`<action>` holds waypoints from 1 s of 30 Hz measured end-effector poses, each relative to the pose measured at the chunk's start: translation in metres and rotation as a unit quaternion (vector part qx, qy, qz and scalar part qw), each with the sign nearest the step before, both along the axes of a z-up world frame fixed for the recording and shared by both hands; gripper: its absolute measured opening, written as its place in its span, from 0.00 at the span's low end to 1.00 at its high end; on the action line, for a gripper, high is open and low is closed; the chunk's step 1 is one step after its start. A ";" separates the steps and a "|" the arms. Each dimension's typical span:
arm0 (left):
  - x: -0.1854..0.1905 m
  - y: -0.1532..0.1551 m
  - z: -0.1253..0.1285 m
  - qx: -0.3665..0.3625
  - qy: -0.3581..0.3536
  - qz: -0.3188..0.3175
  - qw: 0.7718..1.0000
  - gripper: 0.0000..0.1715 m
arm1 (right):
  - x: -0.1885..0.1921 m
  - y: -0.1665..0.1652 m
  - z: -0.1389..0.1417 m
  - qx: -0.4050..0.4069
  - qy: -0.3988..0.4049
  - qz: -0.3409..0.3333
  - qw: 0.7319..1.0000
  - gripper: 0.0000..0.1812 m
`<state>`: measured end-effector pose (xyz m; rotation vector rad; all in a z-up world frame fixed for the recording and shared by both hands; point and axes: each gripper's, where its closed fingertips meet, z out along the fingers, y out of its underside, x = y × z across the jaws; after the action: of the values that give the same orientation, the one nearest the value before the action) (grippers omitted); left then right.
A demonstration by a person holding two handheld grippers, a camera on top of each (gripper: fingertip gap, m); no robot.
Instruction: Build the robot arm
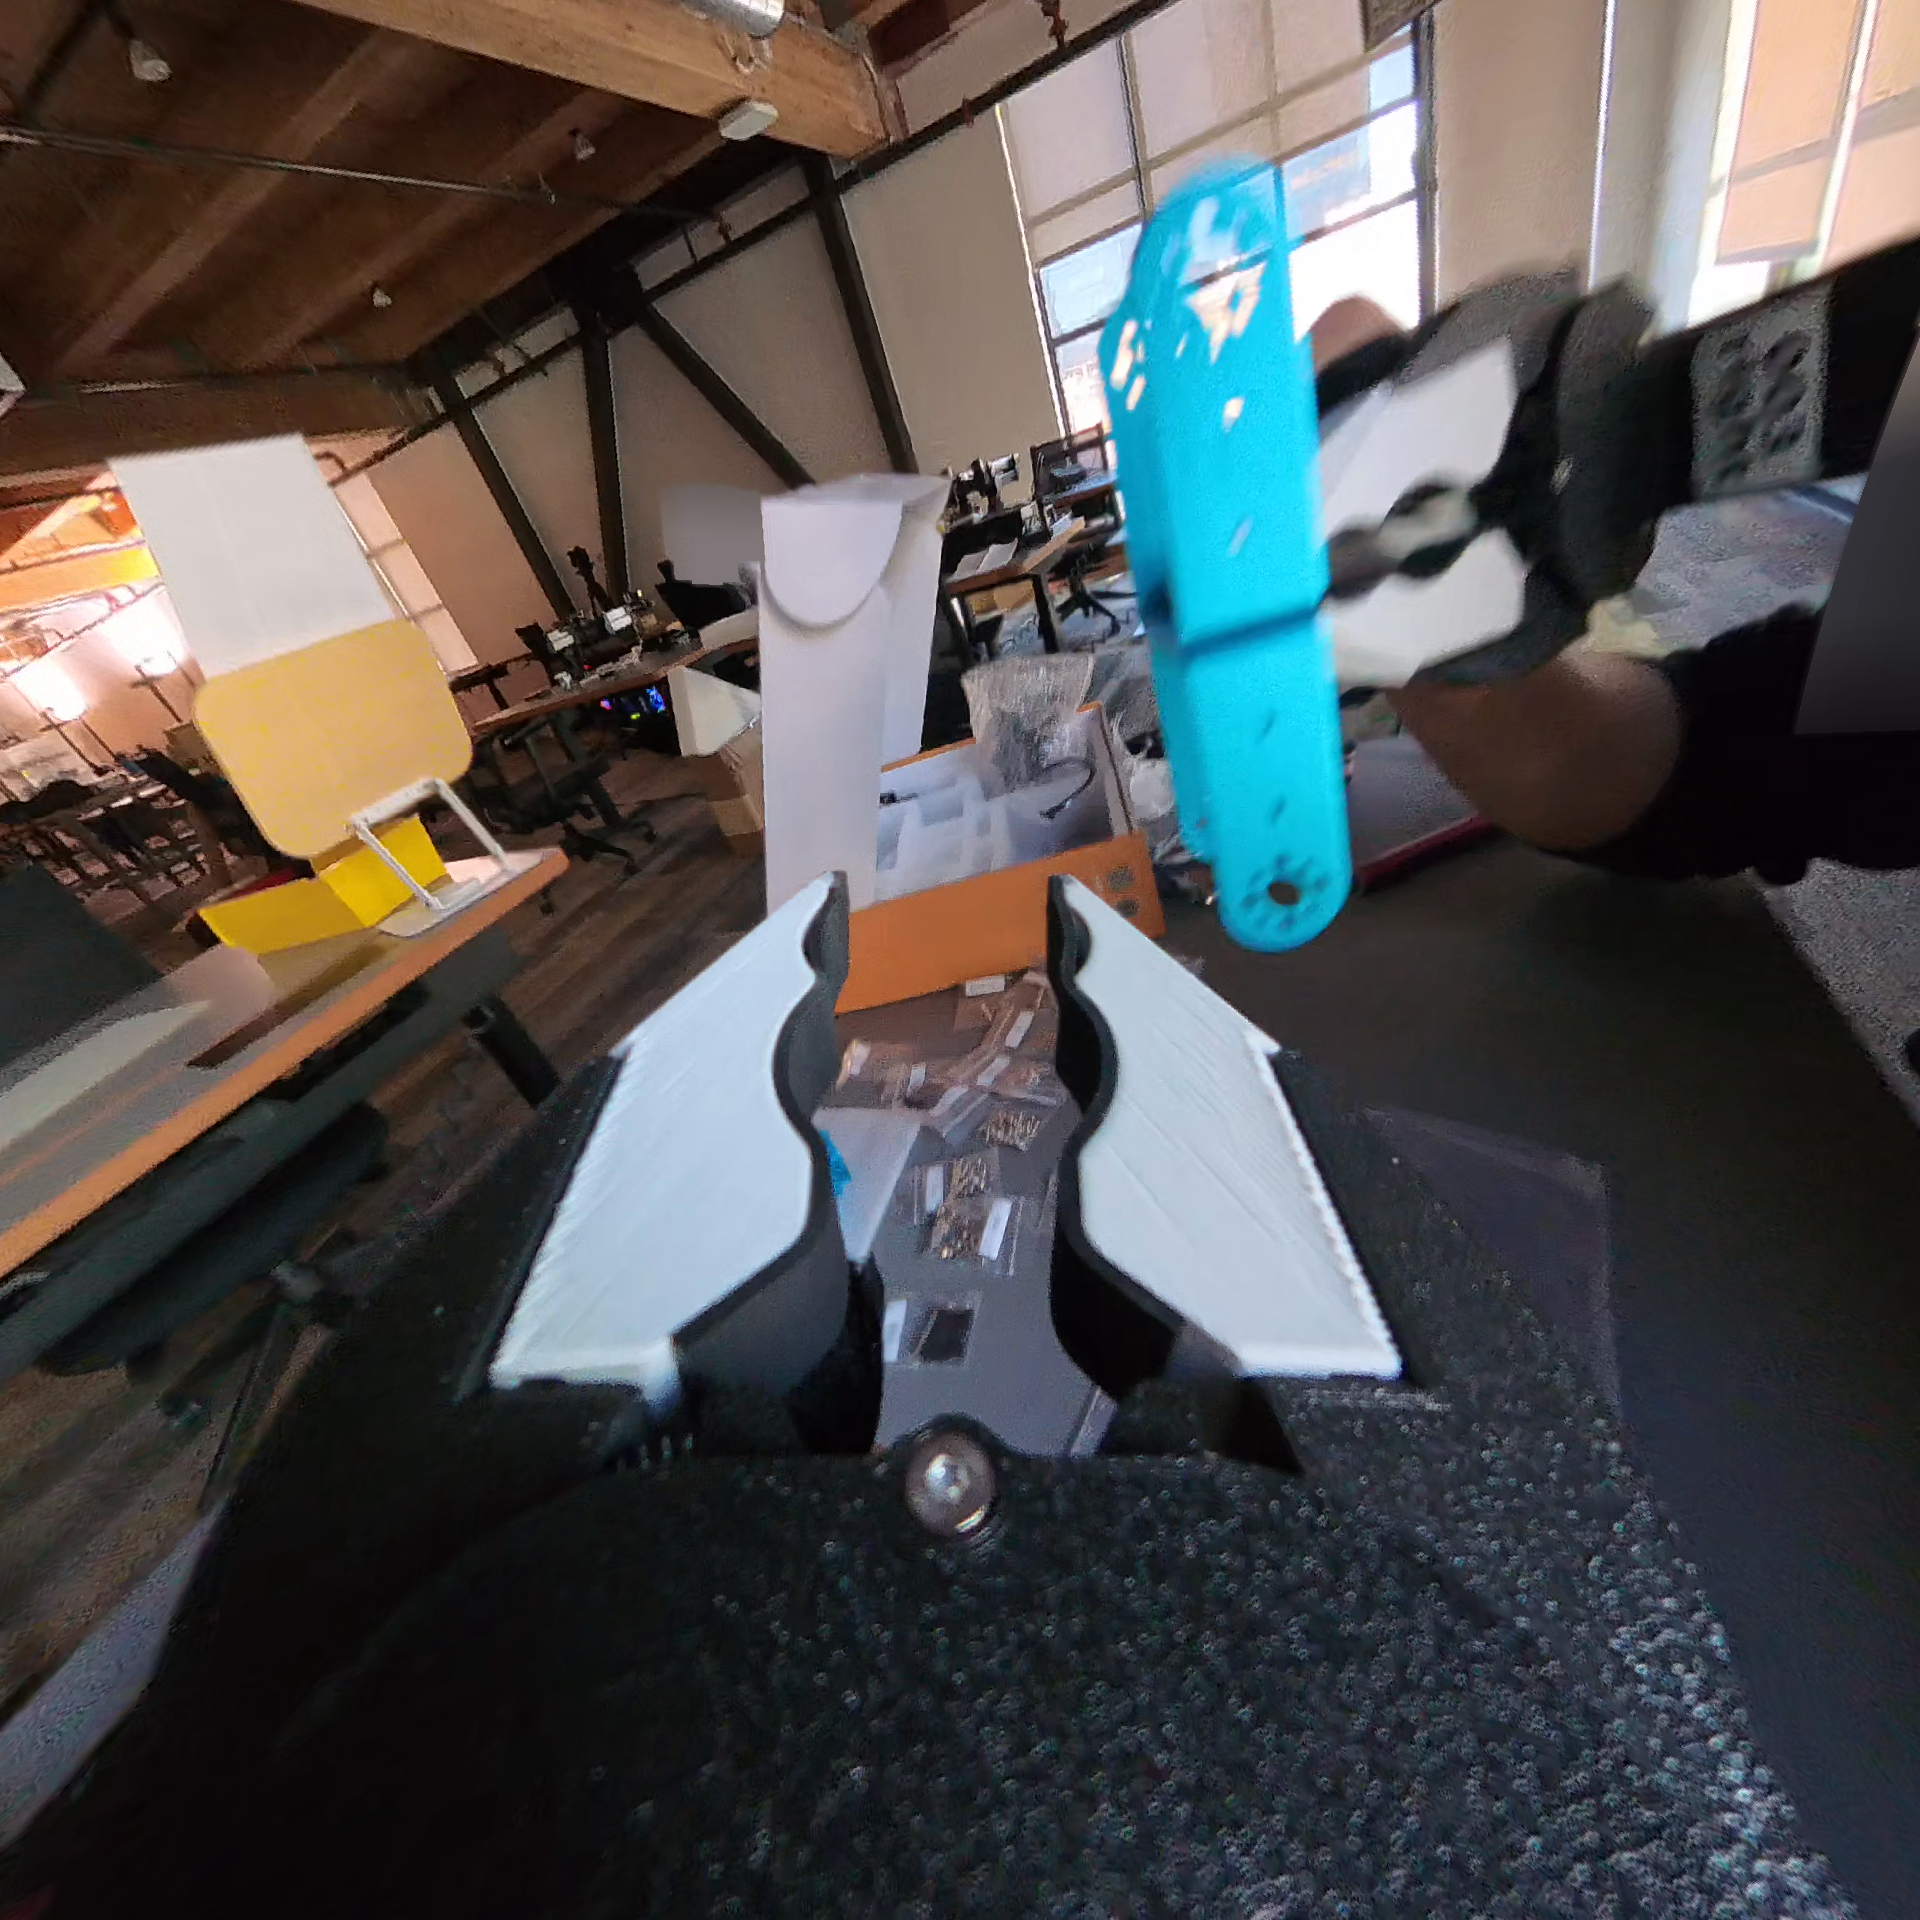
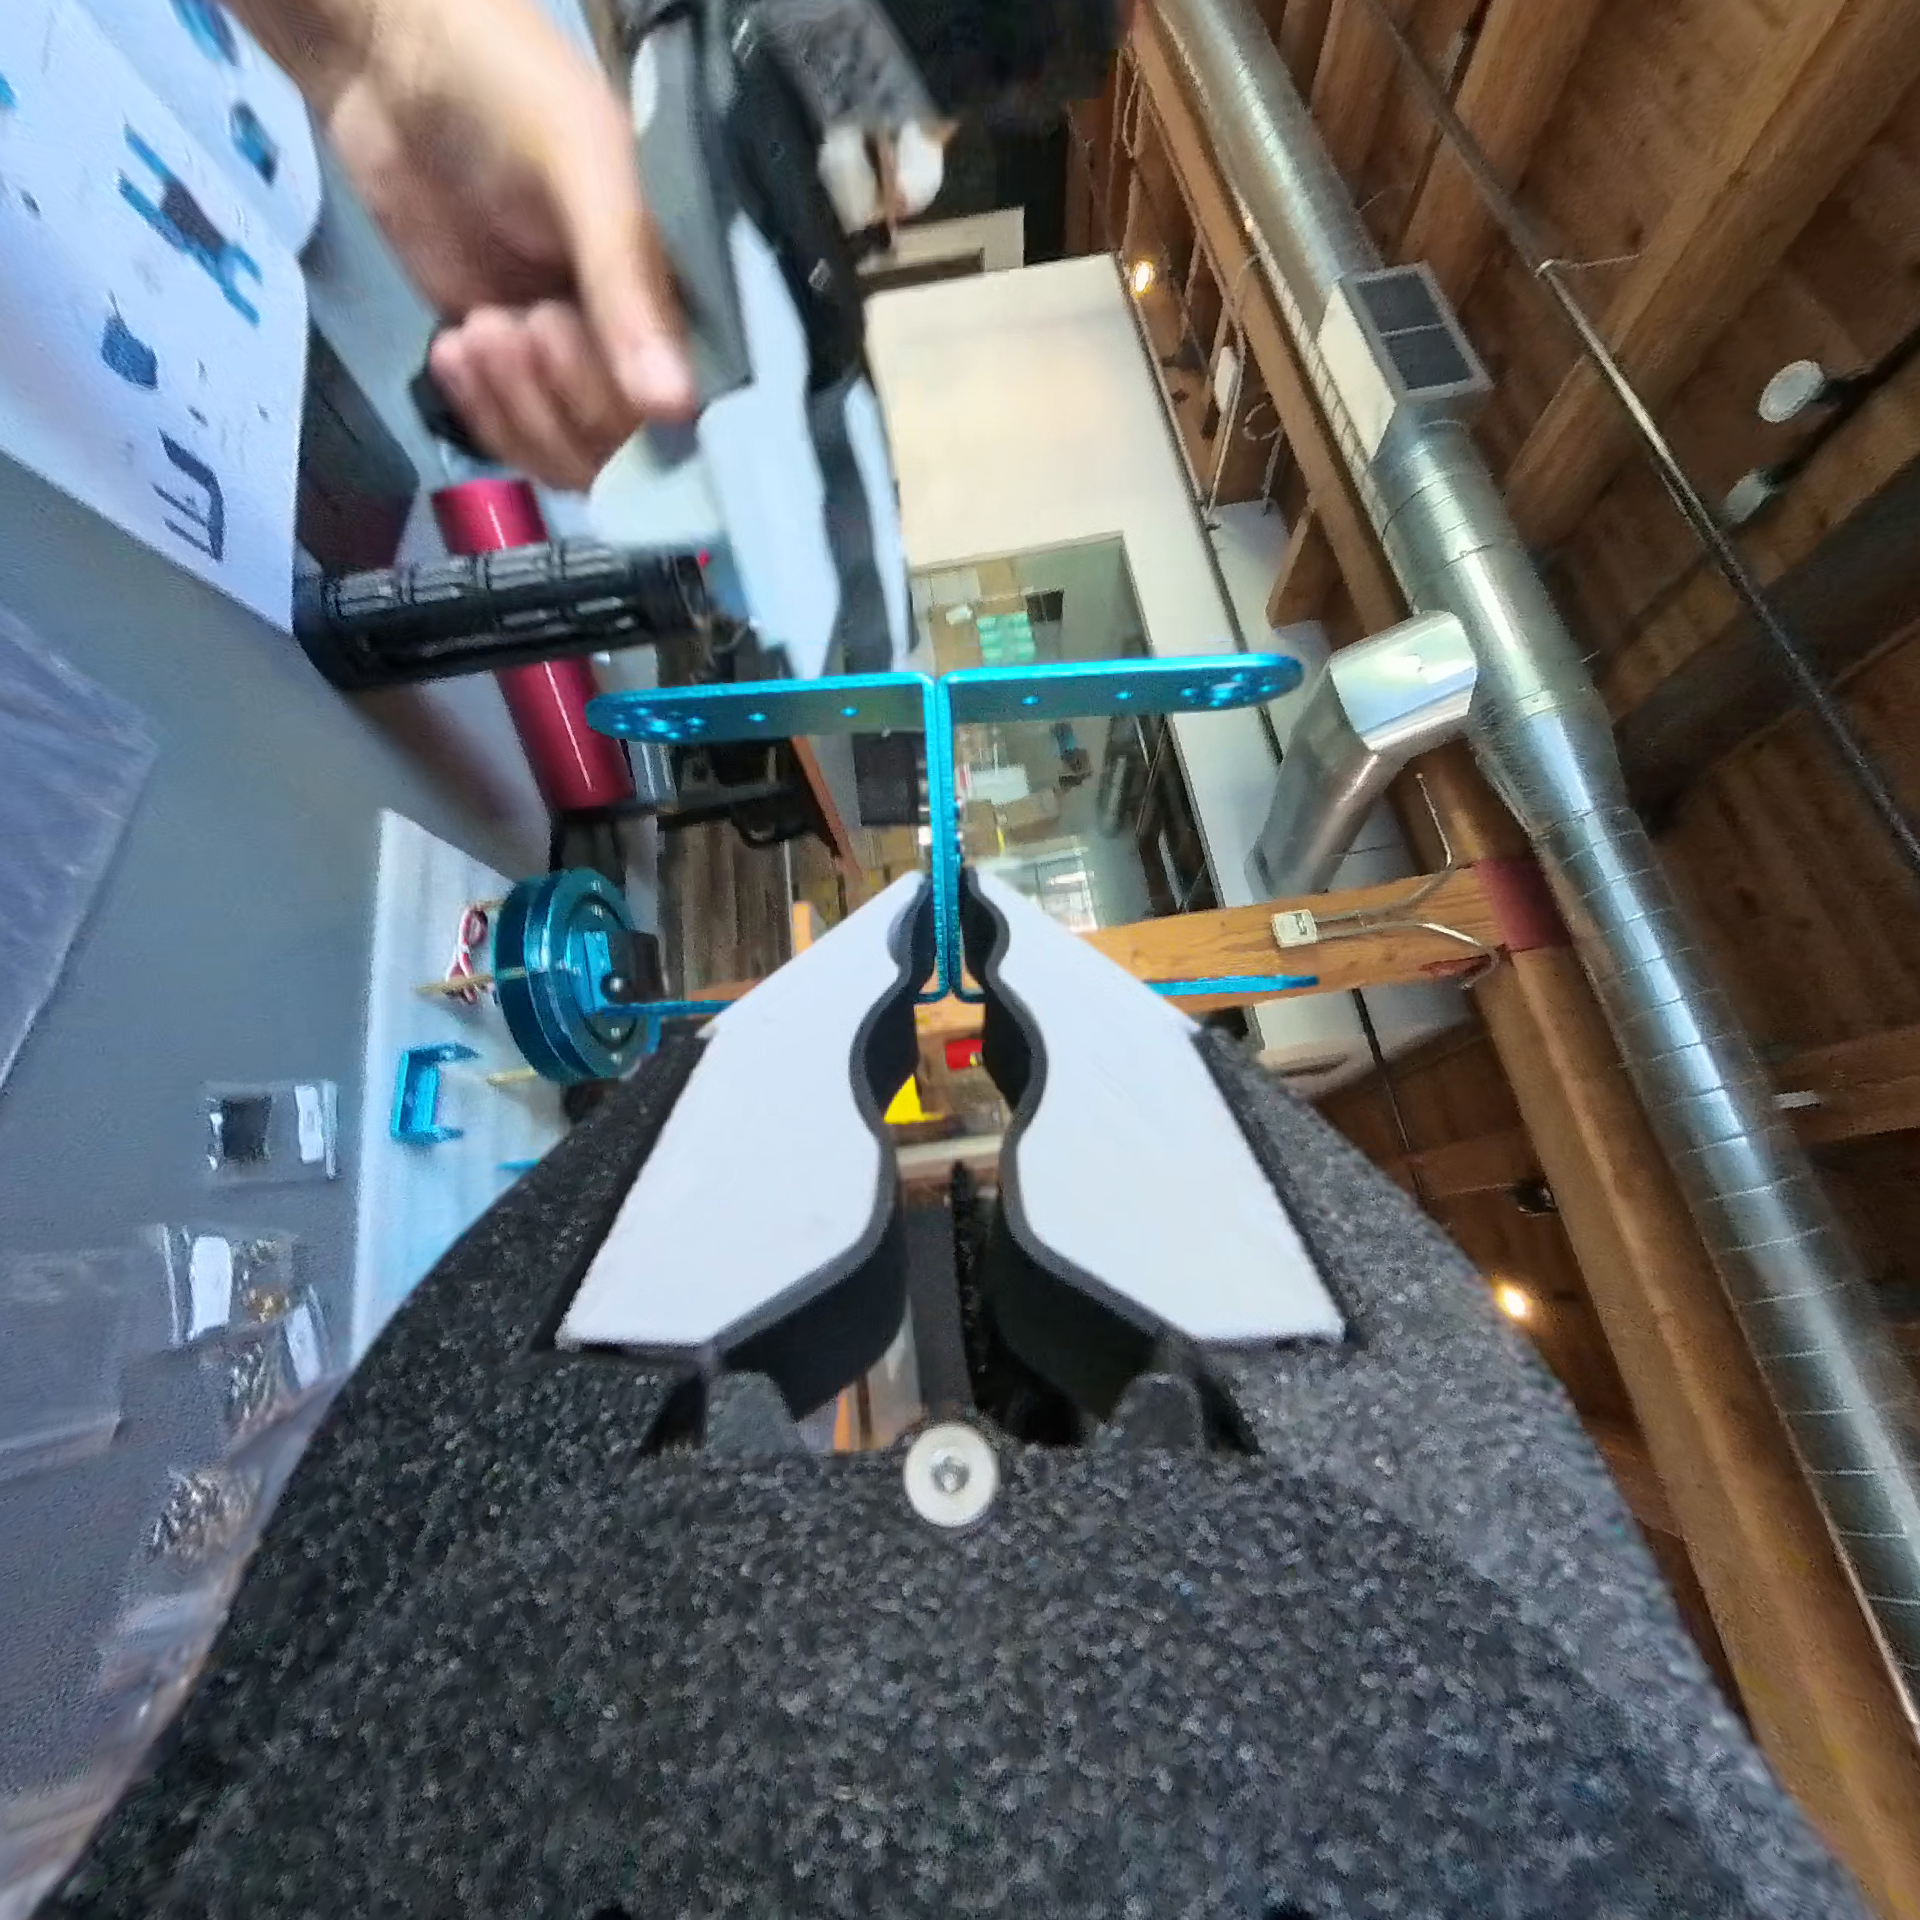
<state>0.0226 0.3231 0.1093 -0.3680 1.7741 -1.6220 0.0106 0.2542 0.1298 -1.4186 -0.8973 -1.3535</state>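
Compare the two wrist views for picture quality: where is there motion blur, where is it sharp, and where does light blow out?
Left wrist view: the blue bracket and right gripper holding it are smeared by motion blur; the windows behind blow out. Right wrist view: the bracket is sharp, the hand blurred, the edges bent by the wide lens.

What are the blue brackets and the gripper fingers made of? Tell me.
Blue brackets: apparently thin anodised metal, judging by the glossy metallic sheen, crisp bends and punched holes. Right gripper fingers: likely 3D-printed white plastic, matte, with black, seemingly rubbery pads.
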 end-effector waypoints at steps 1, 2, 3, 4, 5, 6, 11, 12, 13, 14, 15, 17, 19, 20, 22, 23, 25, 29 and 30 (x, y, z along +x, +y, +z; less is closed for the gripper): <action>-0.009 -0.003 0.017 -0.010 -0.002 -0.009 1.000 0.22 | 0.002 0.000 0.001 -0.005 -0.003 -0.011 1.000 0.02; -0.019 -0.009 0.032 -0.027 0.002 -0.025 0.999 0.23 | 0.002 -0.001 0.001 -0.007 -0.012 -0.019 1.000 0.02; -0.027 -0.017 0.044 -0.046 0.015 -0.043 0.998 0.27 | 0.003 -0.002 -0.001 -0.007 -0.023 -0.027 0.999 0.02; -0.033 -0.026 0.049 -0.061 0.034 -0.062 0.996 0.34 | 0.003 -0.002 -0.004 -0.010 -0.029 -0.035 0.999 0.02; -0.036 -0.037 0.047 -0.063 0.058 -0.076 0.993 0.36 | 0.004 -0.003 -0.009 -0.016 -0.030 -0.041 0.999 0.02; -0.034 -0.045 0.038 -0.057 0.084 -0.075 0.992 0.36 | 0.004 -0.003 -0.013 -0.019 -0.031 -0.045 0.998 0.02; -0.021 -0.069 -0.013 -0.022 0.158 -0.059 0.985 0.35 | 0.010 0.001 -0.030 -0.044 -0.042 -0.061 0.996 0.02; -0.018 -0.069 -0.018 -0.022 0.161 -0.053 0.985 0.31 | 0.010 0.002 -0.034 -0.051 -0.040 -0.060 0.996 0.02; -0.015 -0.067 -0.020 -0.029 0.160 -0.050 0.985 0.30 | 0.011 0.002 -0.036 -0.056 -0.042 -0.061 0.996 0.02; -0.015 -0.066 -0.021 -0.035 0.158 -0.054 0.985 0.23 | 0.012 0.003 -0.039 -0.061 -0.048 -0.061 0.995 0.02; -0.015 -0.065 -0.024 -0.036 0.160 -0.057 0.985 0.17 | 0.011 0.004 -0.042 -0.065 -0.054 -0.059 0.995 0.02; -0.013 -0.063 -0.033 -0.020 0.160 -0.052 0.986 0.15 | 0.012 0.005 -0.047 -0.071 -0.051 -0.060 0.994 0.02; -0.012 -0.061 -0.040 0.000 0.151 -0.046 0.987 0.15 | 0.014 0.007 -0.053 -0.079 -0.050 -0.062 0.994 0.02; -0.012 -0.060 -0.043 0.013 0.150 -0.045 0.988 0.15 | 0.015 0.008 -0.055 -0.081 -0.048 -0.060 0.994 0.02; -0.011 -0.058 -0.046 0.018 0.150 -0.046 0.987 0.15 | 0.015 0.010 -0.057 -0.075 -0.038 -0.054 0.995 0.02; -0.010 -0.057 -0.046 0.015 0.144 -0.044 0.989 0.15 | 0.015 0.010 -0.056 -0.063 -0.041 -0.051 0.996 0.02; -0.007 -0.056 -0.045 0.009 0.130 -0.039 0.991 0.15 | 0.017 0.011 -0.054 -0.043 -0.044 -0.050 0.997 0.03; 0.004 -0.055 -0.049 -0.032 0.146 -0.035 0.988 0.15 | 0.026 0.013 -0.060 -0.043 0.013 -0.042 0.998 0.05; 0.008 -0.054 -0.050 -0.051 0.154 -0.036 0.986 0.15 | 0.026 0.012 -0.060 -0.043 0.024 -0.033 0.998 0.09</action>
<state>0.0310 0.2691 0.0596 -0.6382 1.9509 -1.7888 0.0370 0.2666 0.0697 -1.5531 -0.8939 -1.3380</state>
